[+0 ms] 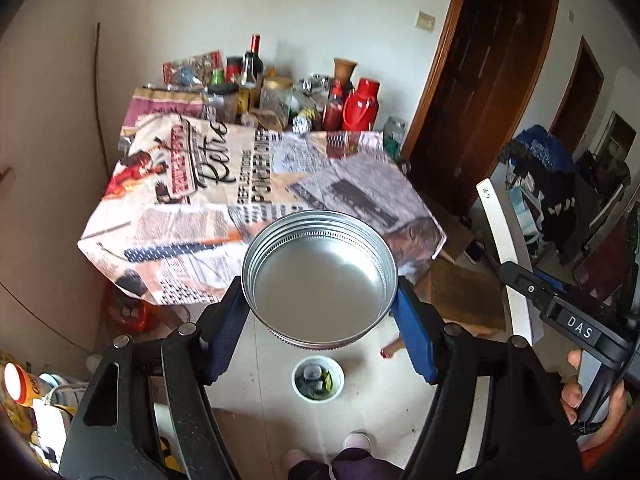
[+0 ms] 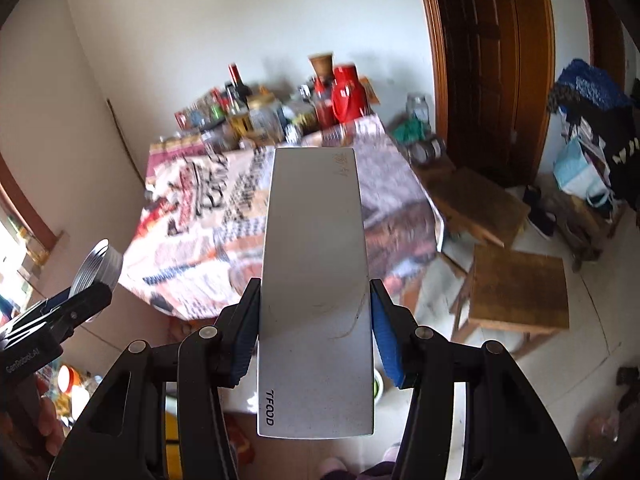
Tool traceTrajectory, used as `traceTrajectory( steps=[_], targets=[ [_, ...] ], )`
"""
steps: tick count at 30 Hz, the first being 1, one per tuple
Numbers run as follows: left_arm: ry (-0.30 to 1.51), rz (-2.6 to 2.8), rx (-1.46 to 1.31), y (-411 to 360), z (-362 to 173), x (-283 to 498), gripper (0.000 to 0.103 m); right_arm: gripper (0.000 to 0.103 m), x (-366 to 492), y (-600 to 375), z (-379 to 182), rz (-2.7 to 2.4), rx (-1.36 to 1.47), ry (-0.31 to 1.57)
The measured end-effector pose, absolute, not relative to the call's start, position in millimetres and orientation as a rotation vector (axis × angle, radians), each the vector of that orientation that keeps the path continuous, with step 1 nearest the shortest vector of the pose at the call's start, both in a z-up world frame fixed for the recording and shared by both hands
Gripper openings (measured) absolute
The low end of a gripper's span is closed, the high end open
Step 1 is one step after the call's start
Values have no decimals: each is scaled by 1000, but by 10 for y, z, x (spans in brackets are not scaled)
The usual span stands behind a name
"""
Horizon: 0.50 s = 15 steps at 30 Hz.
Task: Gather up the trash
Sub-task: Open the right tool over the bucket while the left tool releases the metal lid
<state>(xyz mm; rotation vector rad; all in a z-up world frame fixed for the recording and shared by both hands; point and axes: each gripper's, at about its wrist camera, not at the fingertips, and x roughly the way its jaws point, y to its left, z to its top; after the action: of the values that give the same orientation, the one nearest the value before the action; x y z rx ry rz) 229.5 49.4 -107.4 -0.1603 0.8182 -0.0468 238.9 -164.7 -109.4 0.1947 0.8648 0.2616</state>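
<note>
My left gripper (image 1: 320,280) is shut on a round silver metal lid (image 1: 320,276), held open side up above the floor in front of the table. The lid also shows at the left of the right wrist view (image 2: 100,264). My right gripper (image 2: 316,308) is shut on a long flat grey box marked TFOOD (image 2: 316,280), gripped across its width and pointing at the table. The box's white edge (image 1: 508,248) shows at the right of the left wrist view. A small white bin (image 1: 318,378) with trash in it stands on the floor below the lid.
A table (image 1: 256,204) with a printed newspaper-pattern cloth stands ahead. Bottles, jars and a red thermos (image 1: 362,104) crowd its far edge. Wooden stools (image 2: 516,284) stand to the right, a wooden door (image 1: 488,76) behind them. Bags and clutter lie at the far right.
</note>
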Motion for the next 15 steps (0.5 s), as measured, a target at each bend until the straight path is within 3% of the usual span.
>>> traceTrajectory(
  steps=[7,15],
  targets=[
    [960,-46,-200,258,-1818,2519,70,48,2462,-1775,-1731,294,149,998],
    [1111,-9,-266,60,-3020,2771,70,48,2610,-1802,-2733,350,96,1157]
  ],
)
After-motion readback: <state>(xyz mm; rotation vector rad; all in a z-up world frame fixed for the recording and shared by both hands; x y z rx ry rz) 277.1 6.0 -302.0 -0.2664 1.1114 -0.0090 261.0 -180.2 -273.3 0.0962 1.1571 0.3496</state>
